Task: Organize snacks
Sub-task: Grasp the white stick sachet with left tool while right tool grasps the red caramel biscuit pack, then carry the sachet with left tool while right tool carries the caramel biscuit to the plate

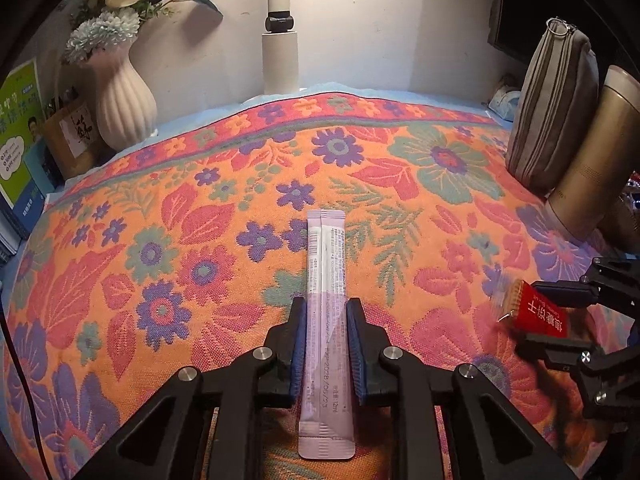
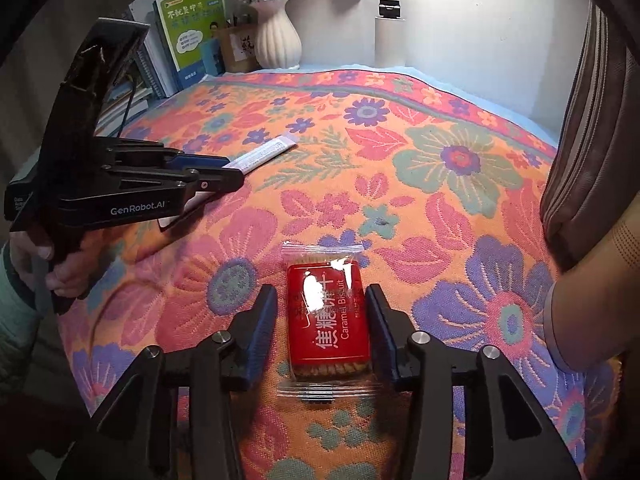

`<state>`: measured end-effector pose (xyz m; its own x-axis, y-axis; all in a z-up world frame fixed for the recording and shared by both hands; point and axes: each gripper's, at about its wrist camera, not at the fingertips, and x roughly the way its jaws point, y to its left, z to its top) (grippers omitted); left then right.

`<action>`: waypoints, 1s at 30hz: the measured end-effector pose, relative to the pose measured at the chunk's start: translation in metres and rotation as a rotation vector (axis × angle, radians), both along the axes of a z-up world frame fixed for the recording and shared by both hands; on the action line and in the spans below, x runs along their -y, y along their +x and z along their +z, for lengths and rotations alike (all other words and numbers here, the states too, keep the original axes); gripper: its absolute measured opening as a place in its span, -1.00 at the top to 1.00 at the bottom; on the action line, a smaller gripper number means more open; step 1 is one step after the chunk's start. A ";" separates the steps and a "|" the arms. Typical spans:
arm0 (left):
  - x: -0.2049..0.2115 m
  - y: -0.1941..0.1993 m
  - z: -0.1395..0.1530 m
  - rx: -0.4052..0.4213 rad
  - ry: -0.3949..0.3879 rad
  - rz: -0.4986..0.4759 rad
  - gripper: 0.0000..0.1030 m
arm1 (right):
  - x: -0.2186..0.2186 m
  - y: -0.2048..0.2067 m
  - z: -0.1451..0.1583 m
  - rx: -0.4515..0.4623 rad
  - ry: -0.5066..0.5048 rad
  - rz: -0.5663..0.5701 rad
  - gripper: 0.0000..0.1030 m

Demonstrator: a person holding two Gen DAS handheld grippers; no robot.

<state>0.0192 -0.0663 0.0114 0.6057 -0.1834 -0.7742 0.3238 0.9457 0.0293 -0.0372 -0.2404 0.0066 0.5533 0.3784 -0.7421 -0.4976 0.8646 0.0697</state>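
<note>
A long pale purple stick sachet [image 1: 326,280] lies between the fingers of my left gripper [image 1: 325,304], whose blue pads press its sides; it also shows in the right wrist view [image 2: 266,154]. A red caramel biscuit packet [image 2: 327,314] sits between the fingers of my right gripper [image 2: 321,294]; the right pad touches it, a small gap shows at the left pad. In the left wrist view the right gripper [image 1: 558,312] holds the red packet [image 1: 534,310] just above the floral cloth [image 1: 200,240].
A white ribbed vase [image 1: 124,100] with flowers and books [image 1: 20,140] stand at the back left. A striped pouch [image 1: 556,108] and a gold flask [image 1: 592,160] stand at the right. A white lamp post [image 1: 280,56] rises at the back.
</note>
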 end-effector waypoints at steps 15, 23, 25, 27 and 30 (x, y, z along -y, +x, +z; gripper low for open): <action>0.047 -0.059 0.045 0.063 -0.080 -0.139 0.65 | 0.037 -0.055 0.021 0.007 0.058 -0.052 0.36; 0.107 -0.097 0.074 0.115 -0.097 -0.285 0.65 | 0.081 -0.095 0.057 0.081 0.093 -0.153 0.36; 0.122 -0.106 0.081 0.120 -0.107 -0.322 0.65 | 0.095 -0.104 0.065 0.099 0.106 -0.184 0.36; 0.136 -0.114 0.088 0.126 -0.116 -0.360 0.65 | 0.111 -0.111 0.074 0.114 0.124 -0.221 0.36; 0.158 -0.124 0.099 0.138 -0.125 -0.410 0.65 | 0.139 -0.120 0.085 0.139 0.171 -0.266 0.36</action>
<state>-0.1045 -0.2247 0.1101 0.5590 -0.5172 -0.6481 0.6740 0.7387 -0.0081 -0.1572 -0.3796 0.0915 0.7406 0.3198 -0.5910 -0.2715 0.9469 0.1722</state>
